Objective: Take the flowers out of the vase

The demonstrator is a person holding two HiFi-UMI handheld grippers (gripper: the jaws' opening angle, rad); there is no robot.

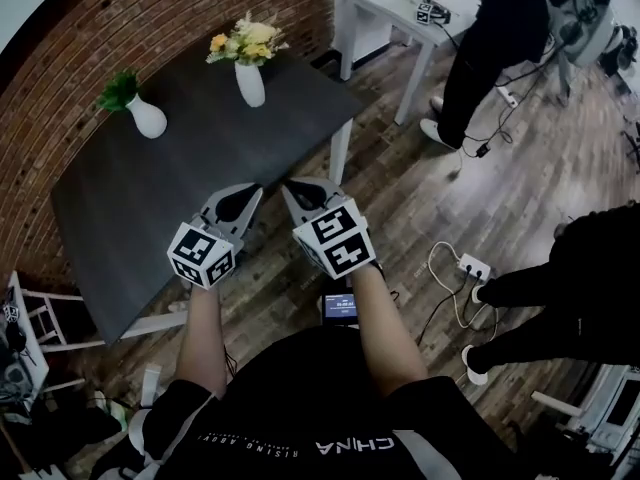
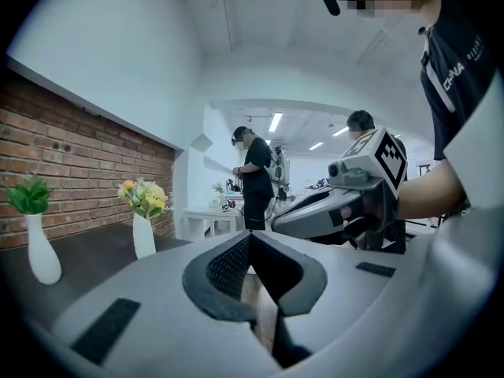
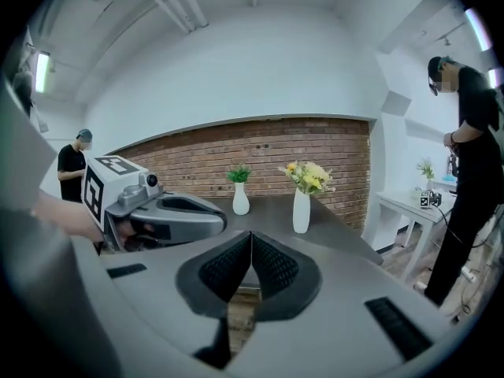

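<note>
Two grippers in view, left gripper point(image 1: 247, 194) and right gripper point(image 1: 296, 190), both fully closed with nothing gripped. They are held side by side at the near edge of the dark table point(image 1: 140, 208). Two white vases are counted on it. One vase point(image 1: 250, 83) is toward the far corner, with the flowers point(image 1: 247, 38) seated in it. One second vase point(image 1: 148, 119) holds a green plant point(image 1: 120, 90). Both are well apart from the grippers.

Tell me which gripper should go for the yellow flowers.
Right, probably. The right gripper aims nearly at the flowers in its own view, while the left gripper sees them far off to one side. Both are shut, empty and short of the vase.
</note>
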